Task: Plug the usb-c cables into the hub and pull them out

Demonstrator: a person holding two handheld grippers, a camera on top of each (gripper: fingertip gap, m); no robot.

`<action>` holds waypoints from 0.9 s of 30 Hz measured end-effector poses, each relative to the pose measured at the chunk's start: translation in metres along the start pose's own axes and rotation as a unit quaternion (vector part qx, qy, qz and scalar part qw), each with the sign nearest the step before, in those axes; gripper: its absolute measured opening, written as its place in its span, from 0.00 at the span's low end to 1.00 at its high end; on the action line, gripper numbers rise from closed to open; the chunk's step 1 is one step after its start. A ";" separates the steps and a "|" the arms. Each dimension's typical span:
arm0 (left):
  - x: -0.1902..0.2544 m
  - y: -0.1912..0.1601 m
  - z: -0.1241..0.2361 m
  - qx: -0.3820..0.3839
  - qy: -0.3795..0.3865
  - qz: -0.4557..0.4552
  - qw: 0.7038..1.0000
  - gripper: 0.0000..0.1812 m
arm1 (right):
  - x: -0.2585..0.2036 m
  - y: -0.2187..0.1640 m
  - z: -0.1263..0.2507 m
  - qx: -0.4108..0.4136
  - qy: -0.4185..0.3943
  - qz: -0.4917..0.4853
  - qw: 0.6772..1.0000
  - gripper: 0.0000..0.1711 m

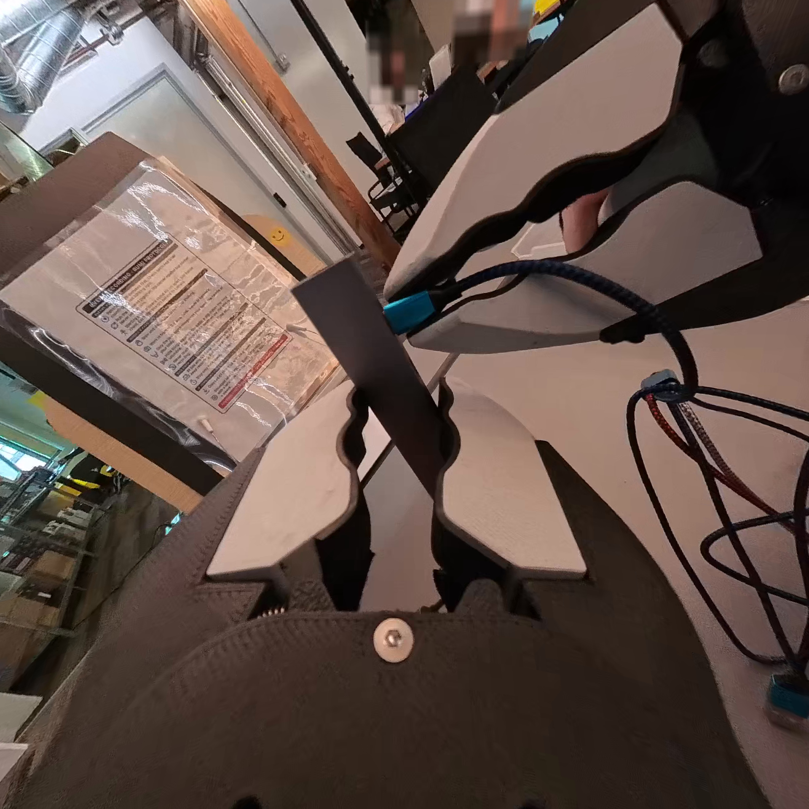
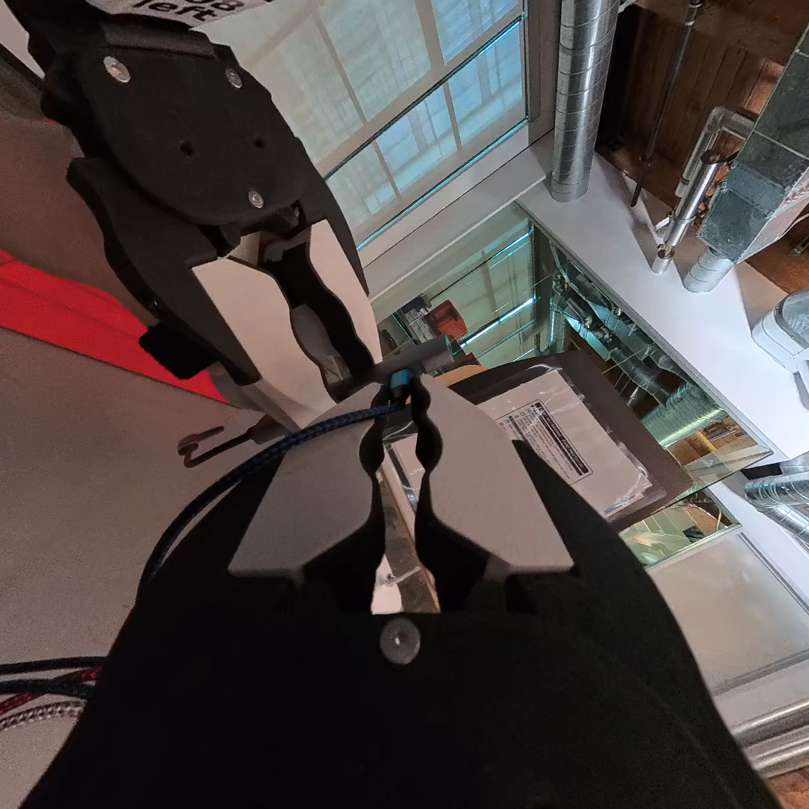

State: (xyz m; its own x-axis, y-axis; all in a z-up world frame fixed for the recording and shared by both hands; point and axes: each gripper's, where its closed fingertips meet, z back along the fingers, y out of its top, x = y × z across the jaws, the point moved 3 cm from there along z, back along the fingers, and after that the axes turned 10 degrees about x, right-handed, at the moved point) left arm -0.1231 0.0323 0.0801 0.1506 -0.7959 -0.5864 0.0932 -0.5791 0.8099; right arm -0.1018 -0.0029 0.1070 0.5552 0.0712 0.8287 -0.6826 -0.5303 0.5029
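Note:
My left gripper (image 1: 400, 394) is shut on the hub (image 1: 350, 332), a flat dark grey slab that stands up between its fingers. My right gripper (image 1: 400, 315) comes in from the upper right, shut on the blue usb-c plug (image 1: 409, 313), whose front end meets the hub's side edge. I cannot tell how deep it sits. Its dark blue braided cable (image 1: 613, 289) arcs down to a cable tie (image 1: 661, 385). In the right wrist view my right gripper (image 2: 400, 387) pinches the plug (image 2: 400, 380) against the hub (image 2: 376, 372), which the left gripper (image 2: 350, 372) holds.
A bundle of red, dark and blue braided cables (image 1: 700, 481) lies on the white table (image 1: 569, 437) at the right, with another blue plug (image 1: 788, 696) at its end. A laminated sheet on a dark board (image 1: 175, 315) stands behind the hub. A red cloth (image 2: 65, 315) lies at the left. Less than 4 cm separates the two grippers' tips.

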 end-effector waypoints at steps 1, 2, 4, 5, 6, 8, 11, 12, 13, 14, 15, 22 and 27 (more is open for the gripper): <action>0.000 0.000 0.000 -0.003 0.001 0.001 1.000 0.17 | 0.000 -0.001 0.000 0.000 -0.001 -0.006 1.000 0.06; -0.001 -0.002 -0.001 -0.007 0.002 0.001 1.000 0.16 | 0.000 -0.002 -0.001 -0.002 0.000 -0.010 1.000 0.06; -0.003 -0.010 -0.003 -0.025 -0.001 0.017 1.000 0.15 | -0.004 -0.010 -0.004 -0.016 0.017 -0.029 0.999 0.07; -0.004 -0.018 -0.005 -0.044 -0.010 0.040 0.998 0.15 | -0.009 -0.018 -0.006 -0.028 0.039 -0.040 0.998 0.08; -0.005 -0.027 -0.009 -0.060 -0.020 0.062 0.996 0.14 | -0.014 -0.029 -0.005 -0.045 0.066 -0.041 0.996 0.08; -0.008 -0.054 -0.014 -0.111 -0.022 0.094 0.989 0.14 | -0.017 -0.065 0.000 -0.123 0.095 -0.043 0.987 0.12; 0.007 -0.101 -0.023 -0.203 -0.058 0.146 0.966 0.13 | -0.011 -0.116 0.020 -0.249 0.116 -0.090 0.957 0.17; 0.016 -0.113 -0.027 -0.224 -0.074 0.166 0.957 0.13 | -0.007 -0.127 0.026 -0.272 0.109 -0.098 0.951 0.17; 0.026 -0.122 -0.032 -0.240 -0.089 0.177 0.950 0.13 | -0.004 -0.136 0.031 -0.291 0.103 -0.108 0.945 0.17; 0.034 -0.130 -0.036 -0.252 -0.097 0.175 0.947 0.13 | -0.001 -0.143 0.035 -0.308 0.097 -0.119 0.939 0.17; 0.041 -0.138 -0.039 -0.263 -0.104 0.165 0.945 0.13 | 0.000 -0.149 0.038 -0.322 0.092 -0.130 0.933 0.17; 0.072 -0.170 -0.065 -0.286 -0.136 0.199 0.927 0.13 | 0.003 -0.170 0.043 -0.372 0.065 -0.180 0.908 0.16; 0.088 -0.190 -0.078 -0.297 -0.153 0.250 0.909 0.13 | 0.011 -0.175 0.049 -0.378 0.046 -0.203 0.902 0.16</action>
State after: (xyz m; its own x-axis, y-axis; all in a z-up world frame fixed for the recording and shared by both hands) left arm -0.0505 0.0864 -0.1243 0.0485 -0.9978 -0.0456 0.6167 -0.0060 0.7871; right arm 0.0472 0.0489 0.0157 0.8145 0.2186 0.5373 -0.5798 0.2797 0.7652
